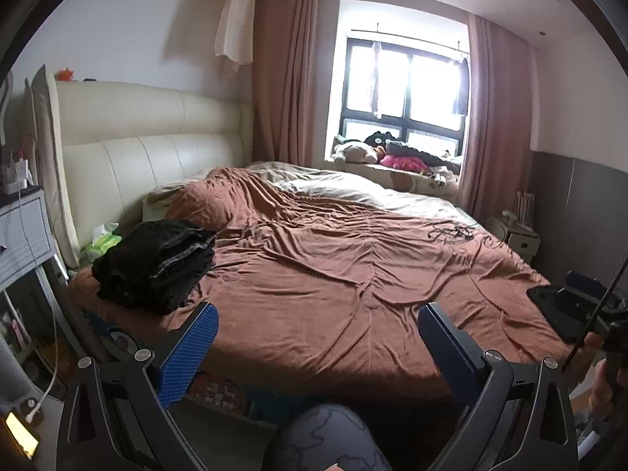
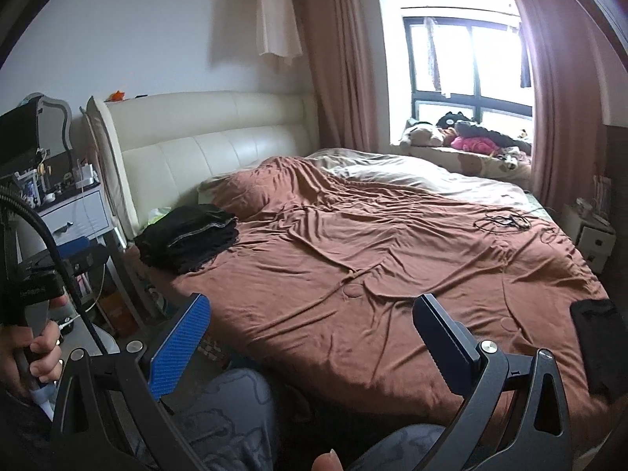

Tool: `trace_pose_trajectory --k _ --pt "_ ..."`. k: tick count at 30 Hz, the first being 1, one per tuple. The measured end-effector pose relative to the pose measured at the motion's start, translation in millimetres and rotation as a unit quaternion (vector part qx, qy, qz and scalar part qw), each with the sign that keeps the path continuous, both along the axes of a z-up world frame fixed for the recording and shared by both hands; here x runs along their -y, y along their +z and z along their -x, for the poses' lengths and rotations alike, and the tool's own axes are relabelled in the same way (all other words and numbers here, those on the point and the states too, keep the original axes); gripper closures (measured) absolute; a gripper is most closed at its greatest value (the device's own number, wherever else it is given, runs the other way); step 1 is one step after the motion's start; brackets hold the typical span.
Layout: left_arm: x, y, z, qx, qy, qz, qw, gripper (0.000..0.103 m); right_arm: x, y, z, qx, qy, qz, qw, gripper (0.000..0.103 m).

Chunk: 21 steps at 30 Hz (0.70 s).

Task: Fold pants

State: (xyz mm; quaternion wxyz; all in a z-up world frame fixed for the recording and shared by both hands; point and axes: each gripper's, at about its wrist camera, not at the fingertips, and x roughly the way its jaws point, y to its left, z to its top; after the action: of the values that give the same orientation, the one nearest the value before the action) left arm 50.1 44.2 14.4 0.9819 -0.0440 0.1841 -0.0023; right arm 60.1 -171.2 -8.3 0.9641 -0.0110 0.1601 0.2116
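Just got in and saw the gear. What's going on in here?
A person holds a claw in each hand in front of a bed with a brown cover. Both the left claw and the right claw are open and hold nothing. A stack of folded black pants sits at the bed's near left corner. Another dark garment lies at the right edge, untouched.
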Motion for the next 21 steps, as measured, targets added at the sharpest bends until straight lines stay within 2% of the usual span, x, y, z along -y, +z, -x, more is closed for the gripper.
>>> trace_pose_trajectory --k 12,21 --pt "3.3 -18.3 25.0 0.005 -0.004 -0.005 1.0000 0.000 -7.5 -23.3 22.7 0.011 -0.023 0.006 1.000 0.000" --pt "-2.9 -22.1 28.7 0.007 0.001 0.005 1.0000 0.001 -14.9 -29.4 18.8 0.002 -0.046 0.021 0.999 0.000"
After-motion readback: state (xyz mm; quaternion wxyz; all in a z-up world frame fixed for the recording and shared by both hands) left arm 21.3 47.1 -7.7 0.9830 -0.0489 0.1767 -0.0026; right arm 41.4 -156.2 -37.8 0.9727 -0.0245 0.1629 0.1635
